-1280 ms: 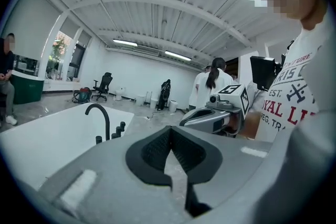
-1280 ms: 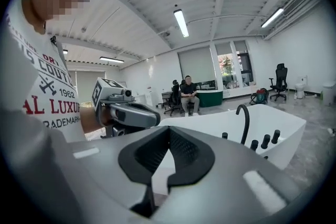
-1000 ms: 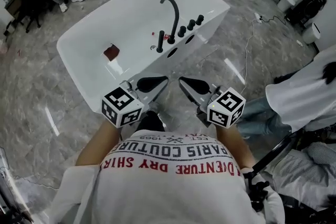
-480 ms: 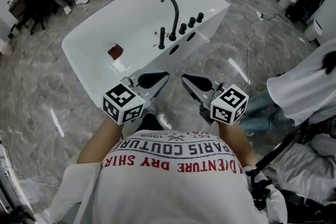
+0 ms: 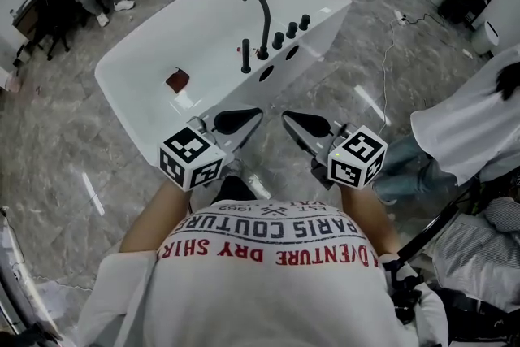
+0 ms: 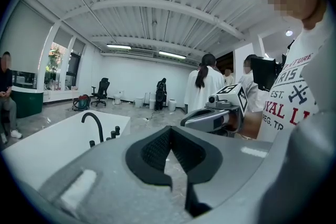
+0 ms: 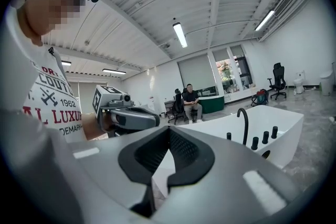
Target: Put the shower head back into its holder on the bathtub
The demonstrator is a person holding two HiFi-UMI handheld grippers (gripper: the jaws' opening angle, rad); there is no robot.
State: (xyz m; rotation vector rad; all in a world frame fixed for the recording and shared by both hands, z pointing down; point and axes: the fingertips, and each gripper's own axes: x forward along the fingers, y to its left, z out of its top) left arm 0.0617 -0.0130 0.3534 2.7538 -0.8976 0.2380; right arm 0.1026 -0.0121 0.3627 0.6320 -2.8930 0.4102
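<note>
Shower head (image 5: 246,58), which we take to be the slim black rod upright on the bathtub (image 5: 162,24) rim beside the arched spout (image 5: 266,24), stands ahead and well apart, slightly nearer our left gripper (image 5: 242,120) than our right gripper (image 5: 296,124). Both pairs of jaws are closed on nothing. Inside the tub we see only a small dark red thing (image 5: 177,80).

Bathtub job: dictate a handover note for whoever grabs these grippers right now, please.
Left gripper: jaws shut, empty, held short of the bathtub.
Right gripper: jaws shut, empty, alongside the left.
Shower head: upright on the tub's rim beside the faucet, apparently in its holder; neither gripper touches it.
Done: it looks seated, but it is too small to confirm.
Left: step closer and check the seating.
</note>
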